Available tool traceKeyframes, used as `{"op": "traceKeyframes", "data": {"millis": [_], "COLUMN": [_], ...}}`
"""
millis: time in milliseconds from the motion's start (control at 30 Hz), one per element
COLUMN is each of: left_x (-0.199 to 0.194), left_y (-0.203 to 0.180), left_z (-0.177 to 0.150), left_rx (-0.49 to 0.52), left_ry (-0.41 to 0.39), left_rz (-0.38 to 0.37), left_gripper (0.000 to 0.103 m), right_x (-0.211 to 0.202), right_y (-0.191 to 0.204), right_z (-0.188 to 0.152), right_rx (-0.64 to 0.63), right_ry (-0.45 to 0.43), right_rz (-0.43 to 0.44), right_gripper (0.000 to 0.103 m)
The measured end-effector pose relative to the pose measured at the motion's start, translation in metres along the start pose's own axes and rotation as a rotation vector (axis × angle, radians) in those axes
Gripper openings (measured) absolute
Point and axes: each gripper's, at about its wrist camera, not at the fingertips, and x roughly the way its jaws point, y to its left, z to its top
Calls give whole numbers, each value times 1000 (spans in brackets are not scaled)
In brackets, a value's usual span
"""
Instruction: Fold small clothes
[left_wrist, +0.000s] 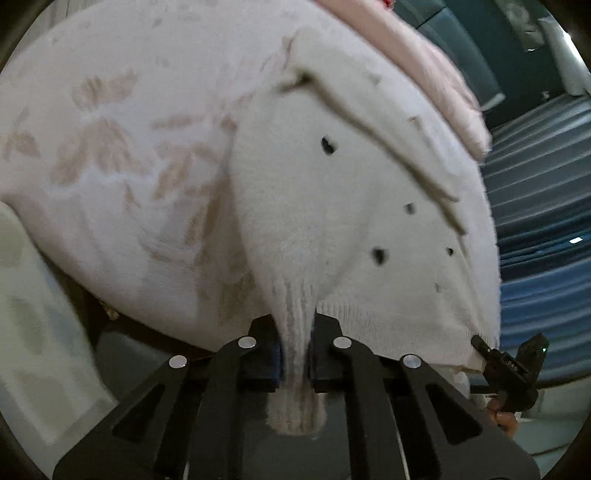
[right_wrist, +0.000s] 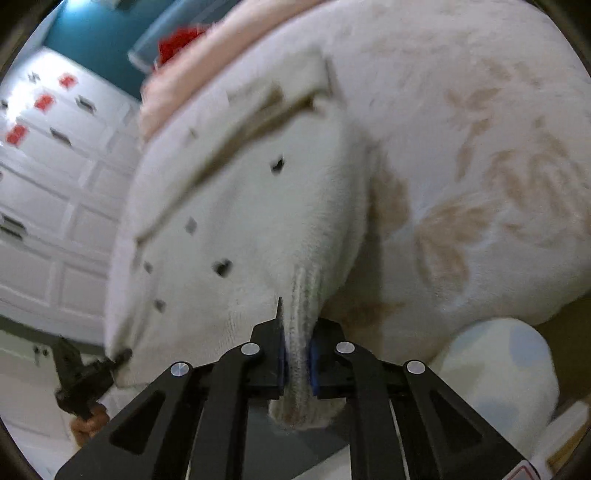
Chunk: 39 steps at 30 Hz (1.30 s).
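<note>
A small cream knit sweater (left_wrist: 332, 206) with dark dots lies across a white cloth with a tan leaf print (left_wrist: 110, 155). My left gripper (left_wrist: 295, 347) is shut on the sweater's ribbed hem at one corner. My right gripper (right_wrist: 297, 354) is shut on the ribbed hem at the other corner of the same sweater (right_wrist: 258, 221). Each gripper shows in the other's view, the right one in the left wrist view (left_wrist: 506, 365) and the left one in the right wrist view (right_wrist: 88, 373), both at the sweater's bottom edge. The hem is stretched between them.
A pink folded cloth (left_wrist: 424, 62) lies beyond the sweater, with something red (right_wrist: 177, 40) behind it. White panelled cupboards (right_wrist: 48, 184) stand at the left of the right wrist view. A blue striped surface (left_wrist: 539, 221) lies to the right. A pale patterned cloth (right_wrist: 498, 369) lies near.
</note>
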Motion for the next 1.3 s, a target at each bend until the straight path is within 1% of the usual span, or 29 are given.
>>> {"op": "traceKeyframes", "data": {"millis": [67, 133, 167, 233, 300, 367, 433, 467, 500, 533, 567, 600, 667, 700, 733, 767, 800, 833, 867, 900, 933, 967, 1000, 1033, 1100, 1133, 1233, 1267, 1300], "left_x": [-23, -38, -44, -56, -69, -84, -96, -96, -94, -91, -87, -75, -48, -33, -14, 2, 15, 27, 32, 34, 35, 34, 33, 38, 52, 67, 101, 112, 127], "left_y": [-5, -4, -3, -2, -2, -8, -23, -30, -45, -58, -69, -82, -95, -99, -98, -96, -91, -86, -82, -77, -76, -72, -71, -71, -73, -76, -78, -77, -75], "left_z": [-6, -16, -22, -38, -55, -64, -48, -35, -10, 8, 28, 56, 105, 125, 147, 161, 170, 178, 180, 179, 177, 172, 166, 163, 165, 167, 172, 175, 181], "left_rx": [37, 49, 57, 78, 91, 92, 98, 102, 121, 150, 183, 221, 230, 219, 173, 144, 129, 109, 112, 125, 140, 158, 178, 224, 289, 315, 339, 334, 315], "left_ry": [-4, 18, 31, 76, 130, 170, 149, 137, 106, 78, 42, -17, -93, -123, -160, -179, -194, -225, -244, -248, -249, -254, -267, -282, -253, -228, -175, -150, -99], "left_rz": [-5, -20, -19, -30, -35, -66, -96, -104, -127, -123, -95, -61, -15, 4, 20, 36, 86, 163, 197, 207, 197, 197, 204, 216, 245, 265, 294, 304, 304], "left_gripper": [6, 6, 6, 6, 6, 6, 7, 7, 7, 7, 7, 7, 12, 13, 22, 44, 53, 57, 57, 57, 66, 82, 87, 88, 88, 88, 87, 73, 59], "right_x": [-27, -41, -50, -58, -63, -75, -93, -101, -106, -106, -102, -92, -64, -46, -35, -20, -12, -7, -2, 1, 4, 7, 12, 21, 43, 49, 91, 105, 110], "right_y": [-5, -6, -5, -3, 2, 10, 21, 29, 32, 36, 38, 38, 31, 24, 18, 4, -7, -11, -17, -18, -17, -16, -13, -7, 0, 4, 13, 13, 17], "right_z": [-6, -16, -26, -33, -41, -38, -22, -3, 17, 49, 68, 93, 140, 163, 174, 189, 194, 195, 193, 187, 179, 173, 167, 164, 163, 155, 171, 177, 176], "right_rx": [-3, -16, -41, -81, -144, -179, -179, -181, -176, -166, -163, -158, -122, -97, -74, -11, 38, 56, 70, 63, 37, 1, -45, -112, -203, -219, -255, -262, -263], "right_ry": [-26, -9, 27, 96, 197, 240, 204, 156, 116, 72, 43, 1, -94, -145, -187, -264, -299, -306, -306, -305, -300, -292, -281, -261, -215, -199, -136, -121, -109], "right_rz": [10, 11, 6, 1, 2, 20, 88, 135, 179, 234, 250, 244, 216, 175, 136, 74, 45, 31, 28, 39, 43, 25, -7, -58, -129, -146, -204, -240, -266], "right_gripper": [8, 8, 8, 8, 8, 8, 8, 9, 9, 10, 11, 12, 25, 32, 47, 58, 58, 58, 58, 58, 62, 68, 71, 75, 76, 76, 81, 81, 80]}}
